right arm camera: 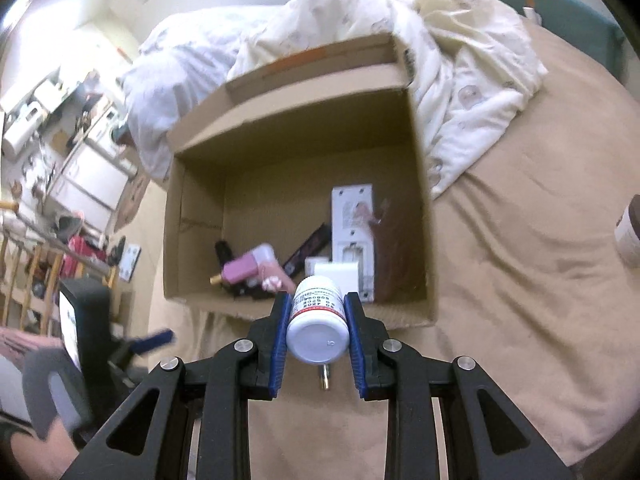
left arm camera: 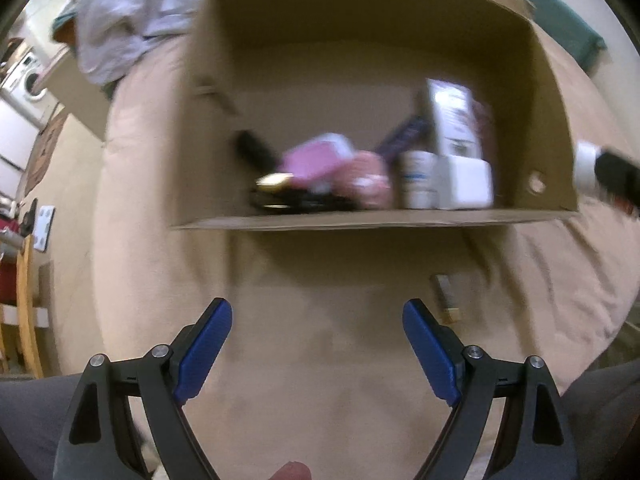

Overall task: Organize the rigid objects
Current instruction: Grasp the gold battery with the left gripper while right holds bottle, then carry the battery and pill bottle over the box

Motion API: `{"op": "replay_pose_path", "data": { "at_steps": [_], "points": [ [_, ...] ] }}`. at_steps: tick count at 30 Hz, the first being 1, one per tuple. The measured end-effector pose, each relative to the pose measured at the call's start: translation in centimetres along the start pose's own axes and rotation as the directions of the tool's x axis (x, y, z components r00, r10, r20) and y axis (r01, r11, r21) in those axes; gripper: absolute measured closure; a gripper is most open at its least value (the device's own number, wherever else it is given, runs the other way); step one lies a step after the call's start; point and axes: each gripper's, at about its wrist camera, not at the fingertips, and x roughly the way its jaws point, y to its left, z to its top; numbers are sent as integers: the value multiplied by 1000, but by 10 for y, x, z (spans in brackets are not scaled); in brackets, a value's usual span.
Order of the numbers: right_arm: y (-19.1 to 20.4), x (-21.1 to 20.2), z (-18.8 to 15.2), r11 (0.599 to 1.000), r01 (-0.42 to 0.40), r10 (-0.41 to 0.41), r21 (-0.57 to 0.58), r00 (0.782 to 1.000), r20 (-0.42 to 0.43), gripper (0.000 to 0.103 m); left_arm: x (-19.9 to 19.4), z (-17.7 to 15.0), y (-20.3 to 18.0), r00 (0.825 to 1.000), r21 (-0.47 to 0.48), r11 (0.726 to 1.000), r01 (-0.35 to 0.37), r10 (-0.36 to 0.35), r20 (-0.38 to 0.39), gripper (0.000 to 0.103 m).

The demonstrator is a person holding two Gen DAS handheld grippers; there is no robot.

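- Left wrist view: jaws of your left gripper (left arm camera: 316, 344) stand wide and empty over the bedsheet (left arm camera: 320, 272), just short of the cardboard box (left arm camera: 208, 92). Inside it: a pink case (left arm camera: 316, 158), a white carton (left arm camera: 452, 116).
- Right wrist view: your right gripper (right arm camera: 316, 322) clamps the white bottle (right arm camera: 317, 330) before the box's near wall; swing low and that wall could knock the bottle loose.

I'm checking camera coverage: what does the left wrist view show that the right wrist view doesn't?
Only the left wrist view: the open, empty left gripper seen from behind its blue pads.

Only the right wrist view: the right gripper shut on a white bottle, a rumpled duvet, and a cup at the right edge.

Both: the cardboard box with a pink item and a white carton inside, on the tan bedsheet.
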Motion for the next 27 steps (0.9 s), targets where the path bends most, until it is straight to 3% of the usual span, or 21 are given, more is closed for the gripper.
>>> {"op": "replay_pose_path", "data": {
  "at_steps": [7,13,16,18,20,21,27],
  "points": [
    [-20,-18,4,998,13,-16,54,998,54,75,36,3,-61,996,-3,999,36,-36,-80,19],
    [-26,-26,7,997,-1,-4,71,997,76,75,61,6,-85,993,12,1000,-15,17,-118,29],
    [-27,-28,9,997,-14,7,76,996,84,75,74,8,-82,986,-16,999,-34,31,-161,54],
    [-27,-29,9,997,-20,14,75,996,86,75,76,9,-80,986,-45,999,-16,8,-165,62],
    [-26,-29,10,997,-22,16,71,996,86,75,74,10,-79,988,-35,999,-15,9,-156,86],
    [-26,-28,10,997,-21,15,70,996,85,75,73,11,-79,988,-27,999,-19,15,-153,91],
    [-25,-25,11,998,-15,11,63,997,72,75,70,8,-63,989,-14,1000,-7,5,-150,94]
  ]
}}
